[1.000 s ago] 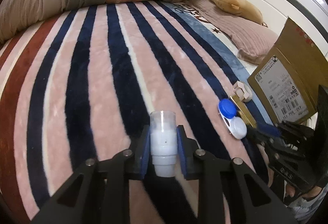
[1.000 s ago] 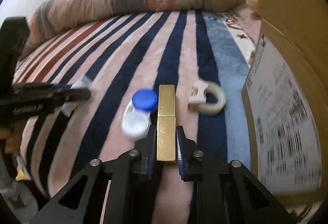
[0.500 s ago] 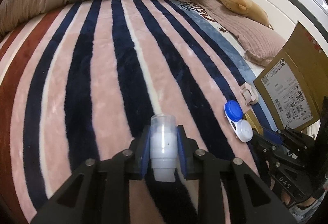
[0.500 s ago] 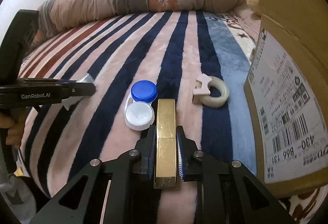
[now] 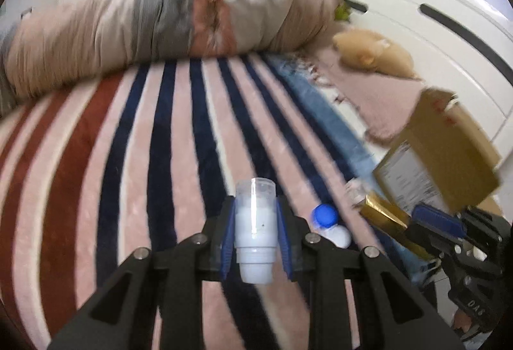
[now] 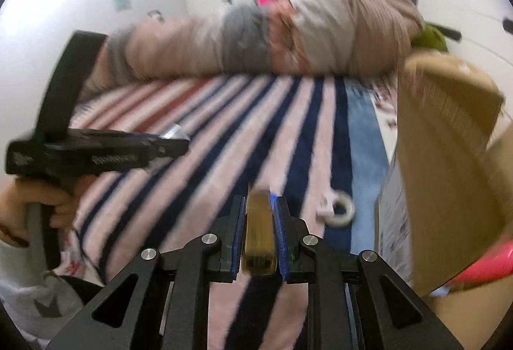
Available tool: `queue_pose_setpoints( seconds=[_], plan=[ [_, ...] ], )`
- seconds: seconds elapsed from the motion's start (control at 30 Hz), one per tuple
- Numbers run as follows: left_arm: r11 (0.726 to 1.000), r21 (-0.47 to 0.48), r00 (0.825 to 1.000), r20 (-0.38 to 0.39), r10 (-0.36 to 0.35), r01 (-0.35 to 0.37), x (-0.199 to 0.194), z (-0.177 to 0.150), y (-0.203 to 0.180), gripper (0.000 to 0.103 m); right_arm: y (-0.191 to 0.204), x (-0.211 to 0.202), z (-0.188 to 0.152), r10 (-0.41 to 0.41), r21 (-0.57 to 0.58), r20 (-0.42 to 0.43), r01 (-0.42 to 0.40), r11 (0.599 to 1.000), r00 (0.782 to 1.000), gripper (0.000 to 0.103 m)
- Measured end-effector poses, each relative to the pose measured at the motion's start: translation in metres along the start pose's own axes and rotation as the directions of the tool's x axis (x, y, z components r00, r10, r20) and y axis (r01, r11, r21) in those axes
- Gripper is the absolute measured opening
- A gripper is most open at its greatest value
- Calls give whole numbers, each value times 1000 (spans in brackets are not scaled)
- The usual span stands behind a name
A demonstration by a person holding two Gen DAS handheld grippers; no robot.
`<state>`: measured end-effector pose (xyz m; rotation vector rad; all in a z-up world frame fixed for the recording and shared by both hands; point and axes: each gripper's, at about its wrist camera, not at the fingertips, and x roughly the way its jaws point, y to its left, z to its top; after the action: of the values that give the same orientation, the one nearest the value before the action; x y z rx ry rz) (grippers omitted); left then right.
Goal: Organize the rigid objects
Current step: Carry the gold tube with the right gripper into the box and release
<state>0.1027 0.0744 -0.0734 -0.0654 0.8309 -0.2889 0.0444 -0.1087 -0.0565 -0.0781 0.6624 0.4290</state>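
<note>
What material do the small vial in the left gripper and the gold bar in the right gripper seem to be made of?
The vial looks like clear plastic: light passes through its top rim, with milky white content below. The gold bar has a glossy metallic finish with bright reflections; it may be metal or foil-covered card, and the blur leaves this open. The box beside them looks like matte brown cardboard.
</note>
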Motion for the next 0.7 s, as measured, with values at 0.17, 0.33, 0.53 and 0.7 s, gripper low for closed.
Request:
queue_pose_setpoints(
  seconds=[0.17, 0.33, 0.53, 0.7],
  plan=[
    [999, 29, 997, 82, 15, -17, -41, 19, -25, 21, -7, -30, 22, 38, -8, 86, -38, 999, 996, 5],
    [998, 27, 996, 69, 52, -54, -47, 16, -27, 21, -2, -22, 21, 55, -56, -10, -56, 997, 998, 5],
    [998, -23, 998, 21, 62, -62, -36, -4, -6, 21, 4, 20, 6, 30, -34, -143, -35, 999, 989, 10],
    [997, -58, 999, 1, 43, -43, -23, -15, 11, 21, -4, 80, -14, -129, -41, -234, 123, 992, 964, 10]
  ],
)
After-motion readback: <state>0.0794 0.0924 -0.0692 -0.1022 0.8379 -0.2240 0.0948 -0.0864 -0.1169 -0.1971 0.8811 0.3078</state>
